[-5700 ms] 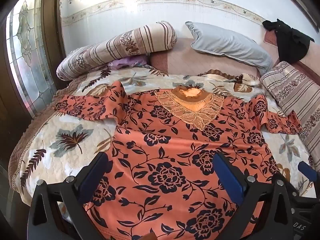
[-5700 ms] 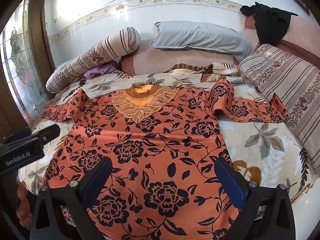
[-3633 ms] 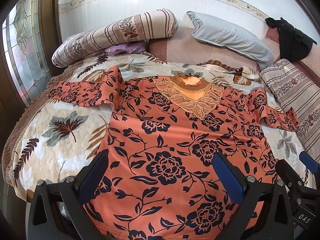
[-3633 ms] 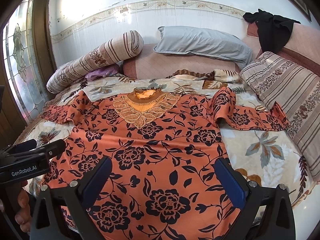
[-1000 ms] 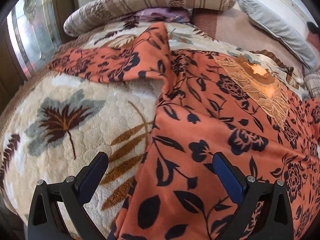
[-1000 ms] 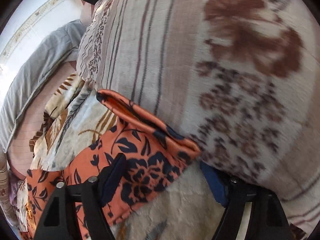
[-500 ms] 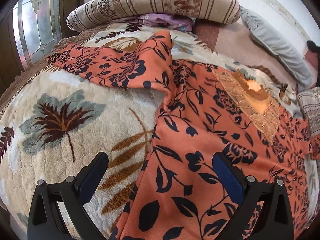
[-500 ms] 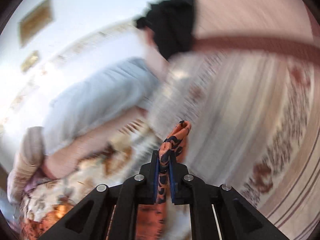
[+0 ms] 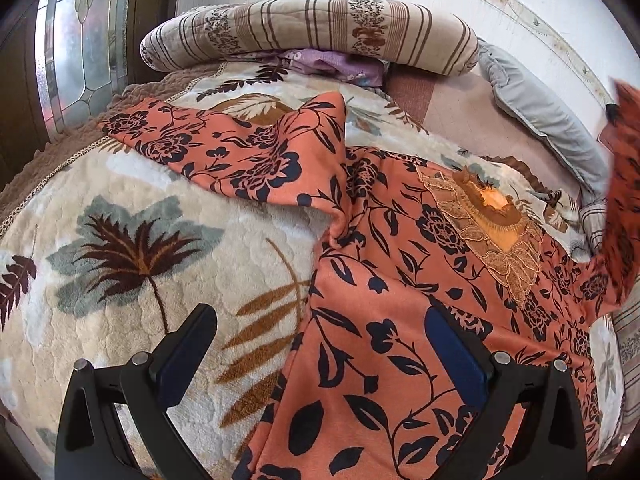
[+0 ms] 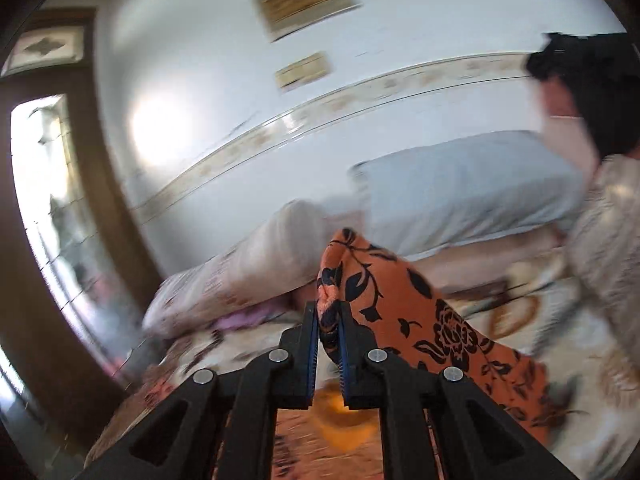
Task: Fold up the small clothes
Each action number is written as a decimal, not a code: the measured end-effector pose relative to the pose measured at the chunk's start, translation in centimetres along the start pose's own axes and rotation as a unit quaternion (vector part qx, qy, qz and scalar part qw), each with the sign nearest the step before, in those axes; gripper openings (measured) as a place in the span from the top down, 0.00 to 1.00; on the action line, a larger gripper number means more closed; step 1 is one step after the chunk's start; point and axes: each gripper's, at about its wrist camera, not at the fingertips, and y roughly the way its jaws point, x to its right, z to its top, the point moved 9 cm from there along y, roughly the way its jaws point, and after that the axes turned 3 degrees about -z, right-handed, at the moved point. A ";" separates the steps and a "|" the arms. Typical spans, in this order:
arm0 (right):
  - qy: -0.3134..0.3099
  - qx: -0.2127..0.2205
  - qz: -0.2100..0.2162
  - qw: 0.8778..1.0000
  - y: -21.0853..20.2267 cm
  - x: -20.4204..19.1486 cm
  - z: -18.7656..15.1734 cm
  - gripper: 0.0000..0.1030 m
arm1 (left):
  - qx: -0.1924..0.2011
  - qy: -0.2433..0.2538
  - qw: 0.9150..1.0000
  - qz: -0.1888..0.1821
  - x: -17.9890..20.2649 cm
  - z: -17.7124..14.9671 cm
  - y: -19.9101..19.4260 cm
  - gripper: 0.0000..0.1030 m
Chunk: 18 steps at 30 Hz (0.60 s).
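Note:
An orange top with dark blue flowers [image 9: 400, 280] lies spread on the bed, lace neckline [image 9: 492, 220] toward the pillows. Its left sleeve [image 9: 224, 152] lies flat on the bedspread. My left gripper [image 9: 320, 344] is open and empty, low over the top's left side edge. My right gripper [image 10: 329, 328] is shut on the top's right sleeve [image 10: 400, 304] and holds it lifted above the bed. The raised sleeve also shows blurred in the left wrist view [image 9: 624, 184] at the right edge.
A leaf-patterned bedspread [image 9: 120, 264] covers the bed. A striped bolster [image 9: 312, 36], a purple cloth [image 9: 332, 64] and a grey pillow [image 9: 544, 116] lie at the head. A window [image 9: 76, 56] is on the left. A black garment [image 10: 592, 80] hangs at the right.
My right gripper has closed on the right sleeve and lifted it, swinging left over the top. My left gripper has moved slightly back and stayed open.

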 end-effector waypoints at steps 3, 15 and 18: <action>0.003 -0.057 0.071 0.996 4.8 -5.5 -7.1 0.86 | 0.002 -0.007 1.000 -0.001 -0.4 0.2 -0.1 0.00; 0.058 -0.223 0.050 0.972 7.2 2.3 -25.5 0.10 | -0.003 -0.029 1.000 -0.006 -1.2 0.2 0.1 0.00; 0.074 -0.194 0.026 0.978 4.1 5.9 -23.9 0.10 | -0.002 -0.012 1.000 -0.008 -0.4 -0.1 0.0 0.00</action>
